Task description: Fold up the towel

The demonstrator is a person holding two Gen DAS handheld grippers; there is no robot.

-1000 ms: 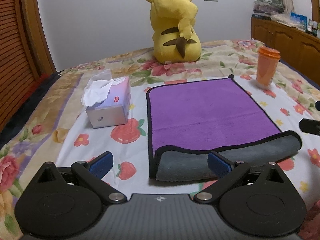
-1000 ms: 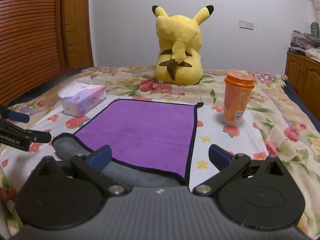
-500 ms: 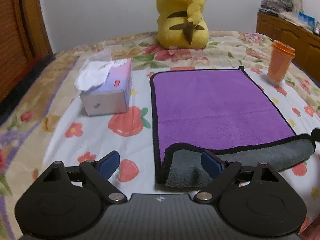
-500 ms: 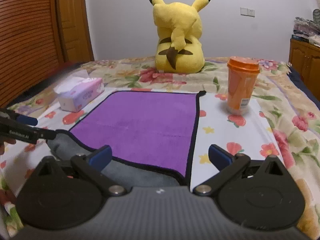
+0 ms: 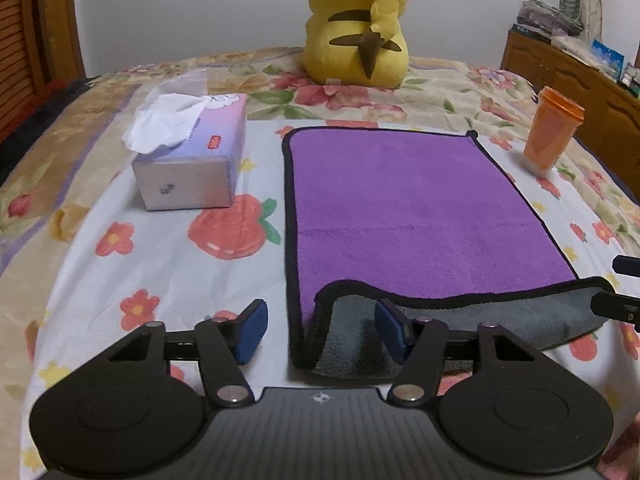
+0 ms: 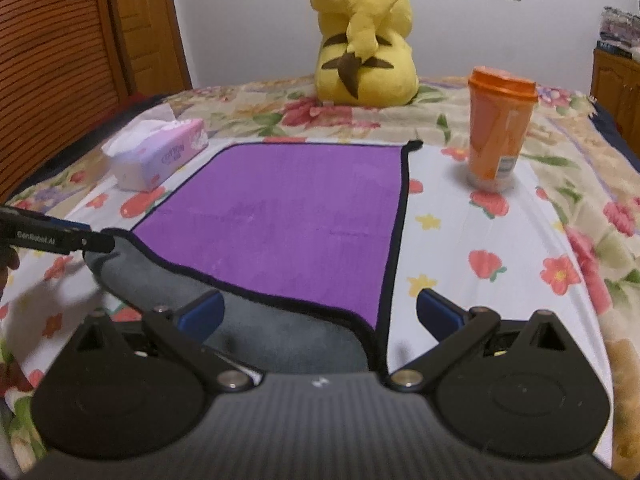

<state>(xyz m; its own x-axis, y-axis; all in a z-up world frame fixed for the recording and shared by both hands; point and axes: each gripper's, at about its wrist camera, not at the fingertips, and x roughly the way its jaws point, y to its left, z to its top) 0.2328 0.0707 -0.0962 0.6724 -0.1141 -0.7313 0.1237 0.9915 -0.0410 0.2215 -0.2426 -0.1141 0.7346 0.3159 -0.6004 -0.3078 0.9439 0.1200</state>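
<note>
A purple towel [image 5: 412, 204] with black trim lies flat on the flowered bedspread; it also shows in the right wrist view [image 6: 288, 216]. Its near edge is turned over, showing the grey underside [image 5: 460, 324]. My left gripper [image 5: 318, 326] is open, its fingers straddling the towel's near left corner. My right gripper [image 6: 318, 314] is open, straddling the near right corner. Each gripper's tip shows at the edge of the other's view.
A tissue box [image 5: 192, 160] stands left of the towel. An orange lidded cup [image 6: 498, 128] stands to its right. A yellow plush toy [image 5: 360, 28] sits behind it. A wooden cabinet [image 5: 580, 76] is at the far right.
Both grippers have moved forward and lower toward the towel's folded near edge. Both stay open. The towel has not visibly moved.
</note>
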